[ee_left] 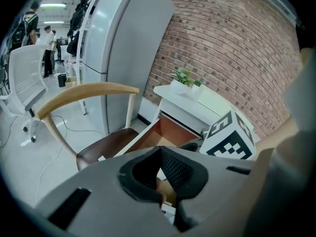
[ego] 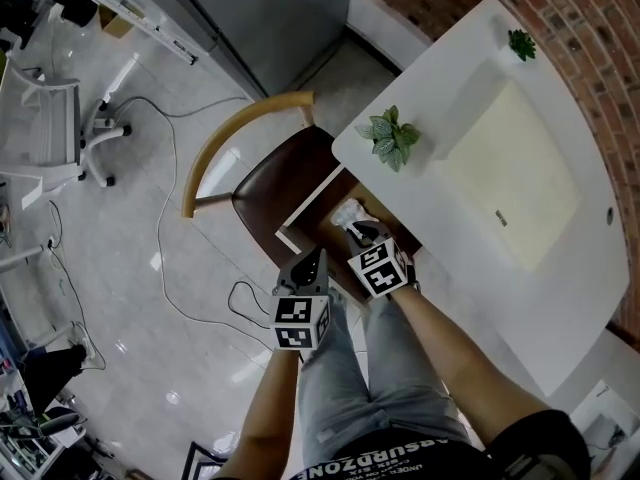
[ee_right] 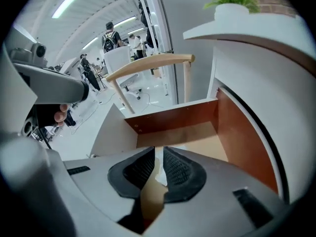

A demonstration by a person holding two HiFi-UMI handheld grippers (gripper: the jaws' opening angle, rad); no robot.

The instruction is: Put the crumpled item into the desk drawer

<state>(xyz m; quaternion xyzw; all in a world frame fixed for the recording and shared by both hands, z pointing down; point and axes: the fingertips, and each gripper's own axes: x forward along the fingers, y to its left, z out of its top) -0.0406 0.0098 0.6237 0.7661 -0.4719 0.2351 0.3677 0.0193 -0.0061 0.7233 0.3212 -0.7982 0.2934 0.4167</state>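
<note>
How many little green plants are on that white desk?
2. The larger plant sits at the desk edge near the open drawer; the smaller plant by the brick wall.

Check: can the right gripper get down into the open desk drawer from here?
Probably yes. The right gripper, closed on the white crumpled item, hangs over the open drawer. The drawer's floor ahead of the jaws looks bare, and the left gripper sits off to the side.

My three views, one drawer [ego: 316, 218]
Head view looks steeply down; both gripper views sit low, close, facing that drawer and chair [ego: 272, 180].
</note>
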